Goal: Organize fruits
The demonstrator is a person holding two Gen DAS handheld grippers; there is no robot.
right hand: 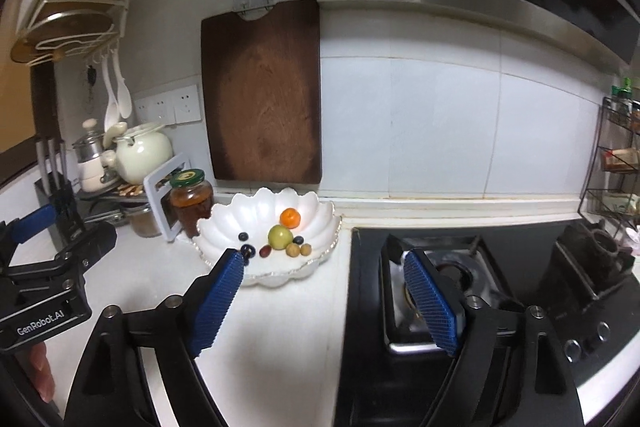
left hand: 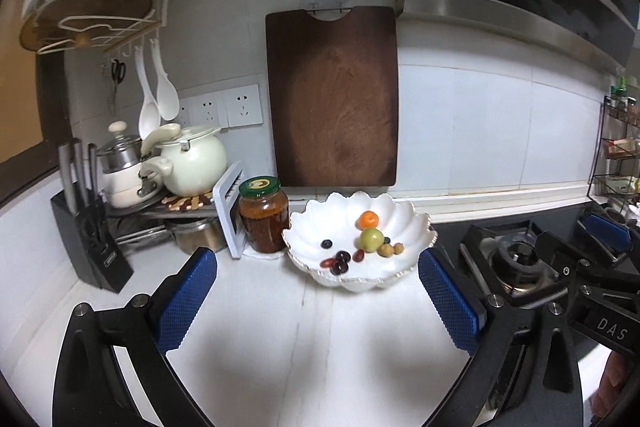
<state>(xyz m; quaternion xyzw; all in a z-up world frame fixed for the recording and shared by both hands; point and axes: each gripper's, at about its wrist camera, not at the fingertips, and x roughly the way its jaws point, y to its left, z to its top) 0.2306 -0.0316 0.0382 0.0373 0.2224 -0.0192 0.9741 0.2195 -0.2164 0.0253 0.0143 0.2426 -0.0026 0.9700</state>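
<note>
first, from the left wrist camera: the left gripper (left hand: pixel 318 303) hangs above a white stone counter (left hand: pixel 304 339), its blue-padded jaws spread wide with nothing between them. beyond it sits a white scalloped ceramic bowl (left hand: pixel 384 267) holding a small orange tangerine (left hand: pixel 368 219), a green round fruit (left hand: pixel 371 239), dark blueberries, reddish-brown dates and two small tan round fruits. a glass jar with a green and gold lid (left hand: pixel 264 217) stands just left of the bowl. a dark wooden cutting board (left hand: pixel 332 99) hangs on the wall behind.

next, from the right wrist camera: the right gripper (right hand: pixel 324 303) also stands wide and empty, straddling the counter edge and a black gas stove (right hand: pixel 460 279). the same bowl (right hand: pixel 316 215) lies ahead, well apart.
</note>
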